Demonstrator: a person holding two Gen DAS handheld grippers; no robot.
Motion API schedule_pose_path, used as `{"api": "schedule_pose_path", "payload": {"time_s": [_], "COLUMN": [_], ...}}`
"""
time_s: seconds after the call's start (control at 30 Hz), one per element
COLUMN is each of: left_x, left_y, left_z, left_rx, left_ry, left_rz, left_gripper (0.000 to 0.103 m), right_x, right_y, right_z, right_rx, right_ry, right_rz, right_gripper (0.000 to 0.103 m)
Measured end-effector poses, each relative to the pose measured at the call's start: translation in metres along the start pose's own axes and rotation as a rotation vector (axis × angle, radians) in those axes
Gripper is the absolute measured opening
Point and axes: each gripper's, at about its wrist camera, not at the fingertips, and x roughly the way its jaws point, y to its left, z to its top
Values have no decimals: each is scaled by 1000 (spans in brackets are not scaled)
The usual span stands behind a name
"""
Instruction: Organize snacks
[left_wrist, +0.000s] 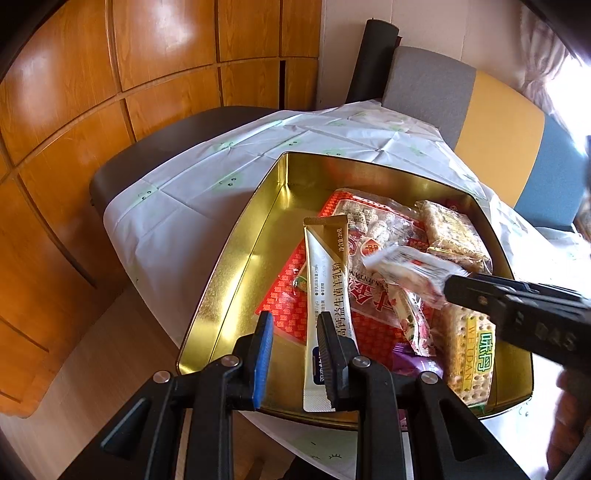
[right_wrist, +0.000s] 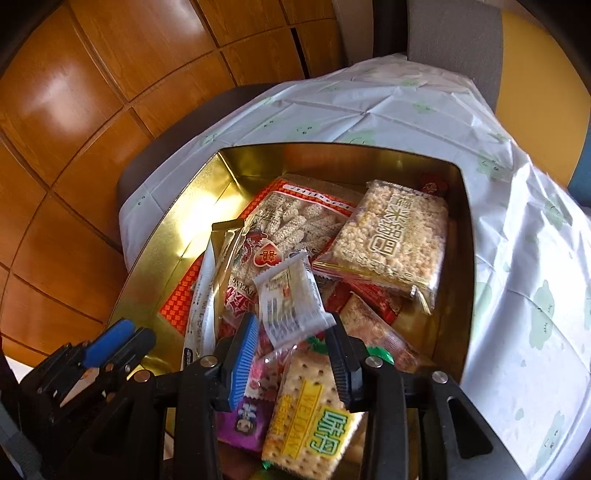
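A gold tin (left_wrist: 236, 258) (right_wrist: 173, 236) on a white cloth holds several snacks. My left gripper (left_wrist: 295, 325) is open over its near-left edge, a gold-white powder stick (left_wrist: 327, 266) (right_wrist: 207, 295) lying just past its right finger. My right gripper (right_wrist: 291, 328) is open above the tin, with a small white snack packet (right_wrist: 290, 302) (left_wrist: 410, 269) loose between its fingertips; it also shows in the left wrist view (left_wrist: 517, 306). Below lie a Weidan cracker pack (right_wrist: 314, 417) (left_wrist: 472, 354), a rice-cake pack (right_wrist: 391, 236), a large red sesame-stick bag (right_wrist: 295, 225) and a purple packet (right_wrist: 240, 421).
The white tablecloth (left_wrist: 192, 192) (right_wrist: 517, 258) covers a dark table. A wooden panel wall (left_wrist: 74, 110) stands at the left. A grey, yellow and blue cushion (left_wrist: 498, 122) lies behind the table.
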Motion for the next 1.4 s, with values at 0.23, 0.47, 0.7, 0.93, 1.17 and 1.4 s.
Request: {"api": "schedule_pose_path", "payload": {"time_s": [0.23, 0.47, 0.7, 0.93, 1.17, 1.4], "left_x": [-4, -17, -32, -48, -62, -68], "left_y": [-6, -15, -24, -34, -45, -51], "left_z": [-1, -4, -7, -14, -21, -24], "left_rx": [15, 38, 46, 53, 65, 79], "left_ry": [-6, -37, -84, -127, -167, -176], "left_rz": [-8, -11, -9, -9, -12, -11], "left_gripper": [25, 29, 40, 45, 57, 63], "right_x": [-28, -15, -29, -55, -70, -77], "right_y": [8, 12, 14, 10, -1, -8], "right_z": [-26, -37, -41, -61, -82, -92], "right_rx": [-76, -114, -86, -44, -2, 16], "right_ry": [-59, -34, -89, -177, -211, -225], "right_rz": [-39, -72, -76, -157, -221, -234], "right_gripper": [28, 27, 28, 30, 31, 31]}}
